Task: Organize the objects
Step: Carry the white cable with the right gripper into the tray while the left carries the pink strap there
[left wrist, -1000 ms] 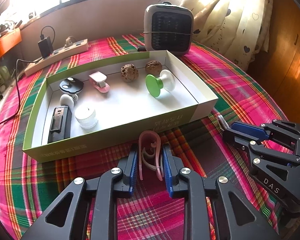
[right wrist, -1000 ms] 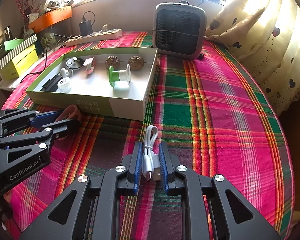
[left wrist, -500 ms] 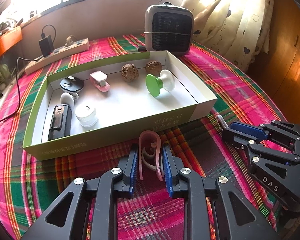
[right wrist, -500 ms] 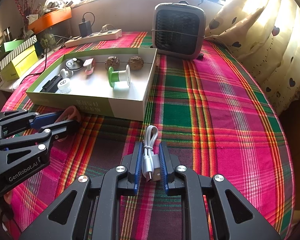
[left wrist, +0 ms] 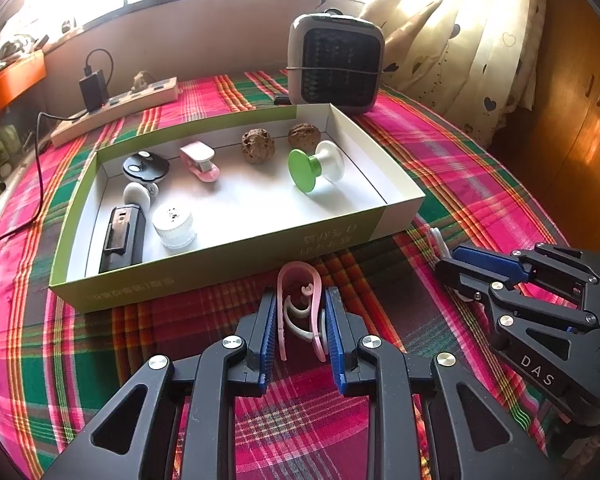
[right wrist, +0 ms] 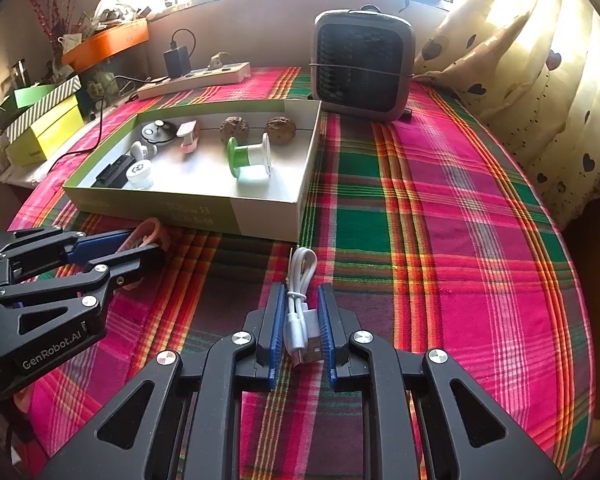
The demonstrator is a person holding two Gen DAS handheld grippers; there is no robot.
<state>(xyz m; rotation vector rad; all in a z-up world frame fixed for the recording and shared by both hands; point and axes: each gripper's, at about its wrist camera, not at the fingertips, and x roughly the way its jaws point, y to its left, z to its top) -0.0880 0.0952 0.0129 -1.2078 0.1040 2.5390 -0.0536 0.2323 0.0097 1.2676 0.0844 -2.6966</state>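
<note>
**Two loose items gripped, both bound for the box**

The plaid tablecloth (right wrist: 440, 208) covers the whole table, and on it sits the shallow green-and-white box (left wrist: 228, 252), open on top, its near wall facing both grippers. Behind the box stand a small grey heater (right wrist: 362, 64) and a power strip (right wrist: 196, 78).

The box already holds a green-and-white spool (left wrist: 314, 164), two walnuts, a pink-and-white clip, a black case and a white cap, mostly along its left and far sides. The middle of the white floor is bare, which looks like the best landing spot.

The left gripper (left wrist: 300, 320) sits just in front of the near wall, its blue pads closed narrowly on a pink plastic hook (left wrist: 298, 304): a thin loop, rounded end pointing toward the box, with a white curled piece inside it. It looks light and springy, so firm pressure should be kept, or it may twist out.

The right gripper (right wrist: 298, 320) is set further right, near the box's front corner, pinching a white cable (right wrist: 300, 304), a short bundle with its plug toward the camera and its loop hanging forward.

To do this step well, I would lift each item clear of the wall's height before moving forward, take the grippers in one at a time so they do not collide, and let go low over the bare floor.
</note>
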